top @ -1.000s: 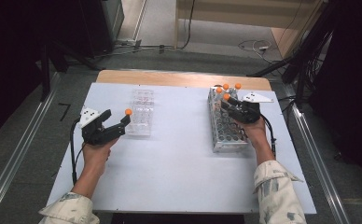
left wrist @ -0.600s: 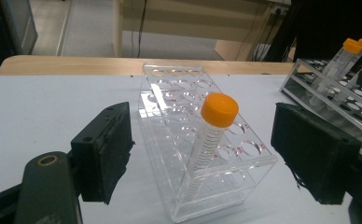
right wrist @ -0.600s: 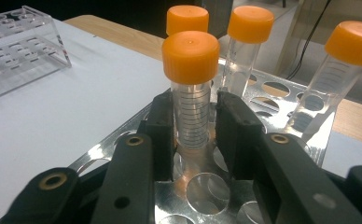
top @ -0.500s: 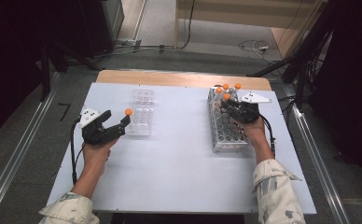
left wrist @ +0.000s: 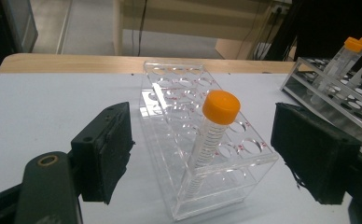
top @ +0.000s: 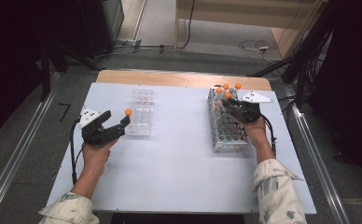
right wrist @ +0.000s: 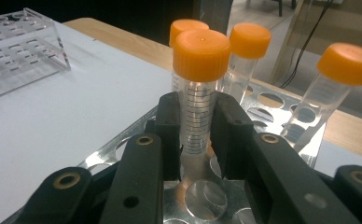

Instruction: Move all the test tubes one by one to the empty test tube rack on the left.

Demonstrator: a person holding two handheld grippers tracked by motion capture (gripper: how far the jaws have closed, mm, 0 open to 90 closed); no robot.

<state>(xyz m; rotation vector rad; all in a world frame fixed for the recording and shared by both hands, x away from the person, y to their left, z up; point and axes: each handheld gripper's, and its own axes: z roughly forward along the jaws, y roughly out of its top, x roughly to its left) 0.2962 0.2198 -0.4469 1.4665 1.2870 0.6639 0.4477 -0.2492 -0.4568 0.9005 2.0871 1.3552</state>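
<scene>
White table (top: 179, 172): L tongs (left wrist: 202, 154) wide round racked tube (left wrist: 212, 135), R tongs (right wrist: 195, 135) clamping tube (right wrist: 198, 93).

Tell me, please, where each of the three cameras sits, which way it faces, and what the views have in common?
High view: above the person's side, looking forward and down on the table; both forearms, left gripper and right gripper show.
Left gripper view: on the left gripper, looking between its open jaws at the tube in the clear rack.
Right gripper view: on the right gripper, shut on a capped tube over the metal rack.
Shared: both racks appear in all three.
</scene>
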